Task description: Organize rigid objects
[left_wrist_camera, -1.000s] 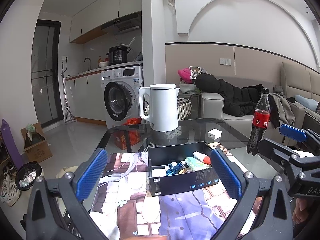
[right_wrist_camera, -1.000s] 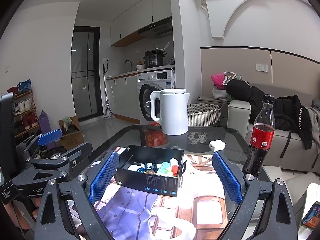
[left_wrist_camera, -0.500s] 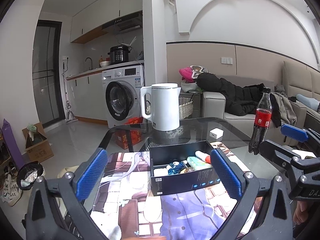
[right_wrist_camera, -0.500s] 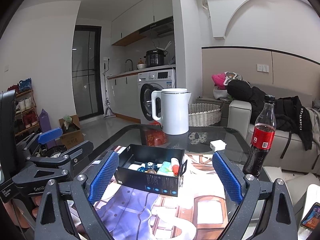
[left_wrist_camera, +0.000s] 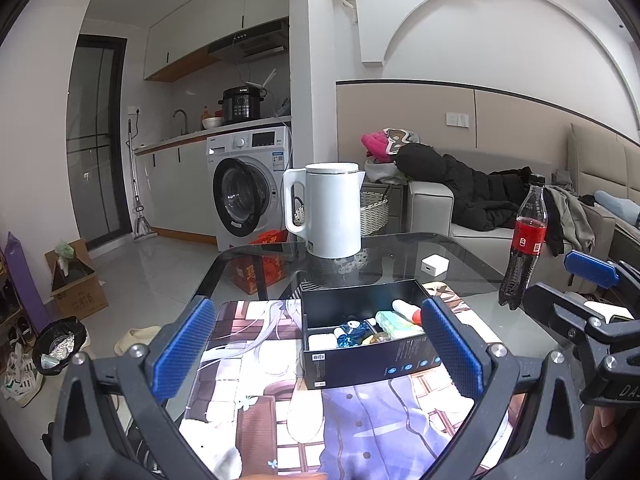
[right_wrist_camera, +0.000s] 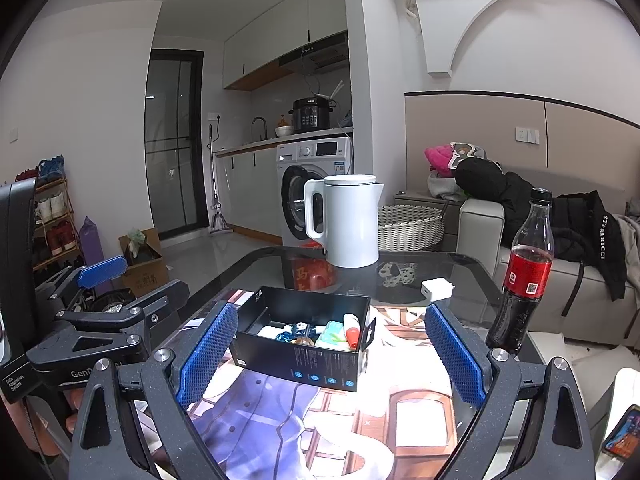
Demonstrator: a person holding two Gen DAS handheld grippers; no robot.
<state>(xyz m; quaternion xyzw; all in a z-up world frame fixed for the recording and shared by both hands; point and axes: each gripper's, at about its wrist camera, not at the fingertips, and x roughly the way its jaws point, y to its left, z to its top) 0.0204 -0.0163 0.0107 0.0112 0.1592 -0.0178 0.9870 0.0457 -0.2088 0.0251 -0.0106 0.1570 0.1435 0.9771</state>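
Note:
A black open box (left_wrist_camera: pixel 368 336) (right_wrist_camera: pixel 304 340) sits on a printed mat (left_wrist_camera: pixel 360 412) (right_wrist_camera: pixel 320 420) on the glass table (left_wrist_camera: pixel 400 256). Inside lie several small items, among them a white tube with a red cap (left_wrist_camera: pixel 406 310) (right_wrist_camera: pixel 351 330), a green pack (left_wrist_camera: pixel 394 322) and a blue piece (left_wrist_camera: pixel 350 330). My left gripper (left_wrist_camera: pixel 316 350) hovers open in front of the box, nothing between its blue pads. My right gripper (right_wrist_camera: pixel 328 356) also stands open before the box and holds nothing. Each gripper shows at the edge of the other's view.
A white kettle (left_wrist_camera: pixel 330 210) (right_wrist_camera: pixel 348 220) stands at the table's far side. A cola bottle (left_wrist_camera: pixel 526 246) (right_wrist_camera: pixel 524 272) stands at the right, a small white charger (left_wrist_camera: pixel 435 266) (right_wrist_camera: pixel 438 289) behind the box. A phone (right_wrist_camera: pixel 622 432) lies at the right edge.
Both grippers have drifted slightly; the box sits a touch farther right in the left wrist view. Nothing was taken hold of or let go.

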